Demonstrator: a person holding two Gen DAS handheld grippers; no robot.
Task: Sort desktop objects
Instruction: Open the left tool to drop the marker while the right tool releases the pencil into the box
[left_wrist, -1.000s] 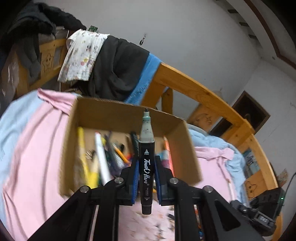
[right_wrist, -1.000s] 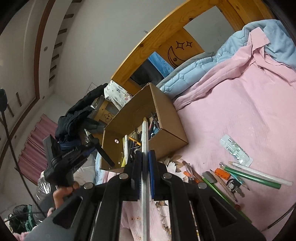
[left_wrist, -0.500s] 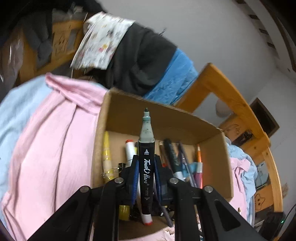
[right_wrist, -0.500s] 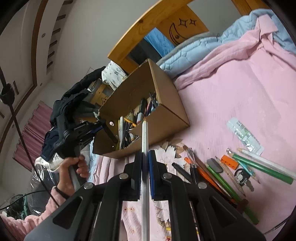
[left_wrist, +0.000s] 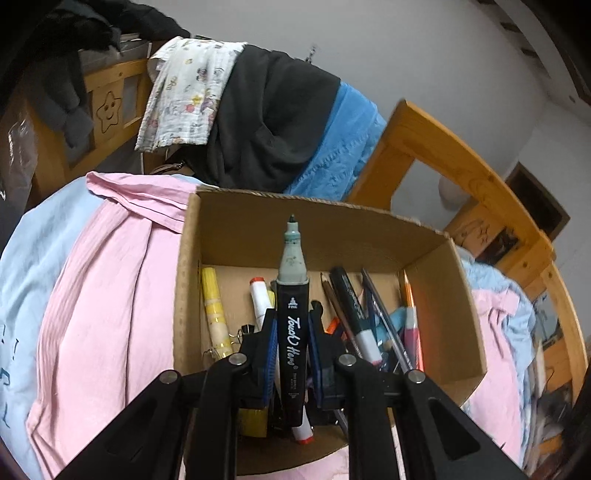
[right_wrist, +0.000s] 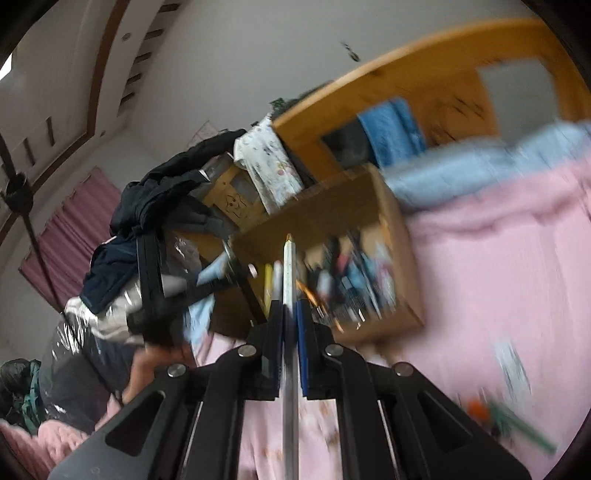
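Black blocky marker (left_wrist: 293, 339) clenched in left gripper (left_wrist: 293, 354); right gripper (right_wrist: 289, 332) grasps slim white pencil (right_wrist: 288, 295).

Left gripper (left_wrist: 292, 341), clamping the marker (left_wrist: 293, 325), has advanced from short of the box (left_wrist: 463, 295) to directly above its contents. Right gripper (right_wrist: 289, 317), clamping the pencil (right_wrist: 288, 332), has swung toward the box; its view is now blurred.

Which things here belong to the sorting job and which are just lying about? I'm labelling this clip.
Job: black marker in left gripper; white pencil in right gripper; cardboard box of pens.

Lying about: black garment, printed cloth, blue towel, wooden bed frame.
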